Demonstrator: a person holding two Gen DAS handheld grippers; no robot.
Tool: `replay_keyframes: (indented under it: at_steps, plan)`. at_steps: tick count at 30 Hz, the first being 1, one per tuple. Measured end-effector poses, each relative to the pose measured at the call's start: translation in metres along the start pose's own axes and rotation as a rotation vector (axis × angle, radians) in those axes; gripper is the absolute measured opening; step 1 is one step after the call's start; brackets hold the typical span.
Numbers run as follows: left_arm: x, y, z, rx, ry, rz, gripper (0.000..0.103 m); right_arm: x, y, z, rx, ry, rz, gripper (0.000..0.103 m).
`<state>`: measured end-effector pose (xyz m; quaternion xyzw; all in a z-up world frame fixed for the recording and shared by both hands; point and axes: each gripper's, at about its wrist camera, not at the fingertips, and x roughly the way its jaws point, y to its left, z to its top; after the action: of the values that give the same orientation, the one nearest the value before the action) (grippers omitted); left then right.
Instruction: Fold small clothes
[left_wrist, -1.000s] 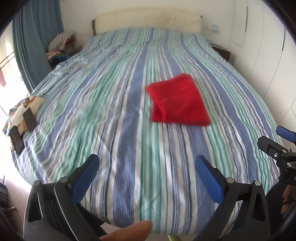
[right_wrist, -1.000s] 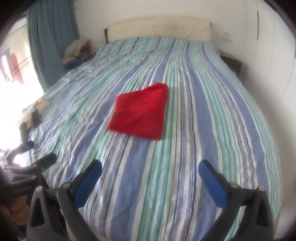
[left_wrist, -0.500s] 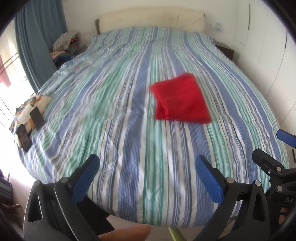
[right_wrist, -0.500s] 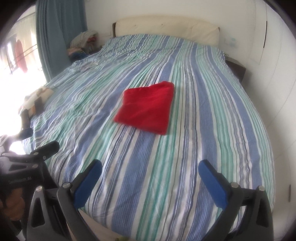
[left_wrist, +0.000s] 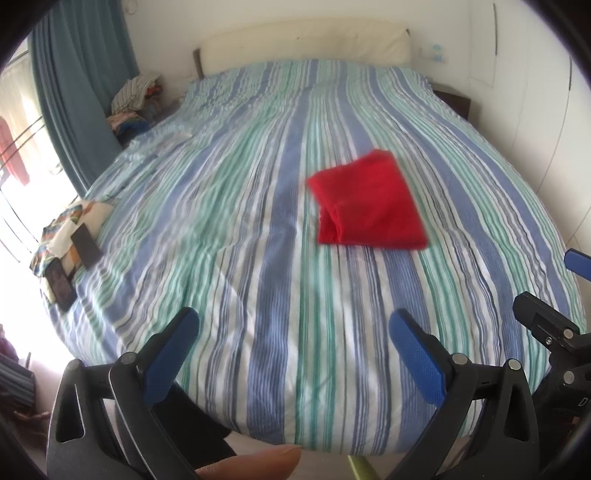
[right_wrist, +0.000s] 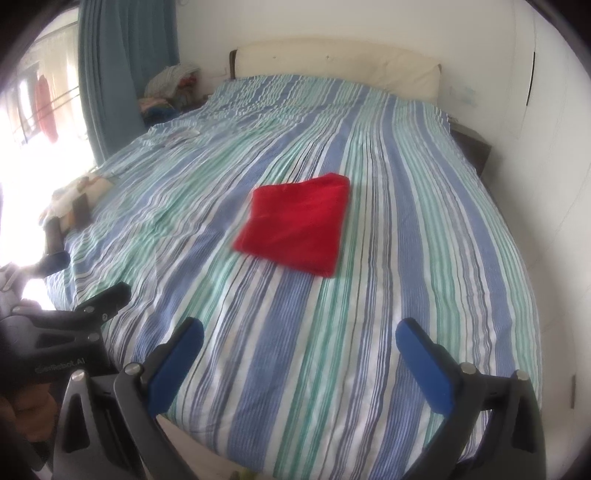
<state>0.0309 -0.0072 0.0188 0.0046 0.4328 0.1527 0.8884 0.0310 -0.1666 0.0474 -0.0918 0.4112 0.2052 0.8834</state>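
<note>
**Anna:** What do you see, from the left side to the right?

**Me:** At the far left edge of the bed (left_wrist: 258, 258) lies a small patchwork cloth (left_wrist: 70, 236) with dark flat things on it; I cannot tell what they are. Next, low in the left wrist view, is my left claw (left_wrist: 291, 347). It is released, the blue pads wide apart, nothing between them. It hangs above the foot of the bed.

**Anna:** And the garment?

**Me:** The red garment (left_wrist: 369, 201) lies right of the middle of the striped cover, well apart from both claws. It looks already folded into a compact rectangle, with one thick folded edge toward the left.

**Anna:** The right claw?

**Me:** My right claw (right_wrist: 299, 347) is also released and empty, over the foot of the bed.

**Anna:** Which step is this?

**Me:** I judge the fold of this piece is done. The next move, I think, is to bring another small garment, or to square the red one. For that I must reach far forward and close on a single edge.
</note>
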Motion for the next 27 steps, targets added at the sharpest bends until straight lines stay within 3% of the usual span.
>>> replay_keyframes:
  at_steps: [11, 17, 20, 23, 27]
  plan:
    - [-0.002, 0.003, 0.003, 0.001, -0.024, 0.035, 0.103, 0.000, -0.005, 0.002, 0.028, 0.008, -0.011, 0.102]
    - [-0.010, 0.013, 0.015, -0.019, -0.102, 0.036, 0.103, -0.009, -0.001, 0.008, -0.012, -0.028, -0.092, 0.102]
    - [-0.011, 0.013, 0.018, -0.007, -0.136, 0.034, 0.103, -0.015, -0.003, 0.011, 0.004, -0.049, -0.093, 0.102]
    - [-0.009, 0.010, 0.020, 0.004, -0.109, 0.059, 0.103, -0.015, -0.005, 0.013, 0.021, -0.036, -0.112, 0.102]
    - [-0.004, 0.007, 0.015, -0.031, -0.054, -0.015, 0.103, -0.011, -0.004, 0.013, 0.006, -0.019, -0.165, 0.102]
